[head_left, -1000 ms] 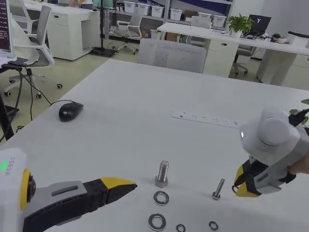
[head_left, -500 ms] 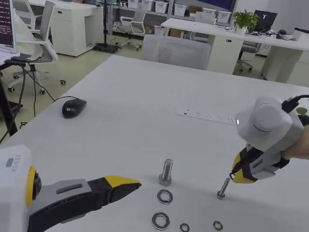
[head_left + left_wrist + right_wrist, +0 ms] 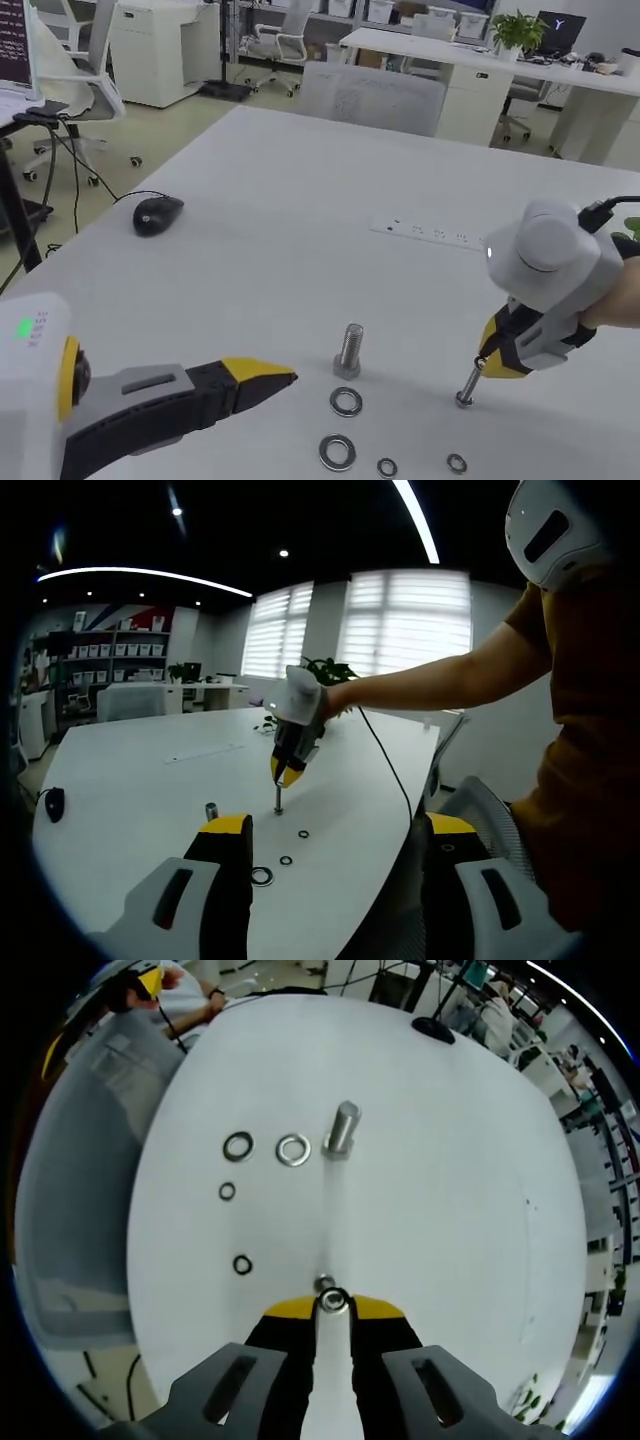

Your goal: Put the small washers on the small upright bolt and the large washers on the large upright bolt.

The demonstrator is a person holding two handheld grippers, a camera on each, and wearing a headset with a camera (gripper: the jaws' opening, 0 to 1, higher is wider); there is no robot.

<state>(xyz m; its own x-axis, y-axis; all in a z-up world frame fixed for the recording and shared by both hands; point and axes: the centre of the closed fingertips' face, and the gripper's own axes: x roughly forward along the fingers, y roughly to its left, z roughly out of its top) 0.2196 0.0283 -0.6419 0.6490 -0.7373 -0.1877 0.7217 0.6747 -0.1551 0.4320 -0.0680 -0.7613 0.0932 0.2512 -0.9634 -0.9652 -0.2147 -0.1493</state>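
**You bring the right gripper (image 3: 486, 366) to the small bolt (image 3: 466, 388) near the table's (image 3: 300, 200) near edge.**
Its jaws sit close about the bolt's tip, but you cannot tell whether they are clenched. Your left gripper (image 3: 335, 825) waits with its jaws released. Two large washers (image 3: 346, 402) and two small washers (image 3: 387, 467) lie loose by the one large bolt (image 3: 350, 350). Next, it seems, you pick up a washer.

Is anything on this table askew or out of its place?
Yes. The small bolt leans instead of standing upright, its top between the right tongs; the large bolt stands straight.
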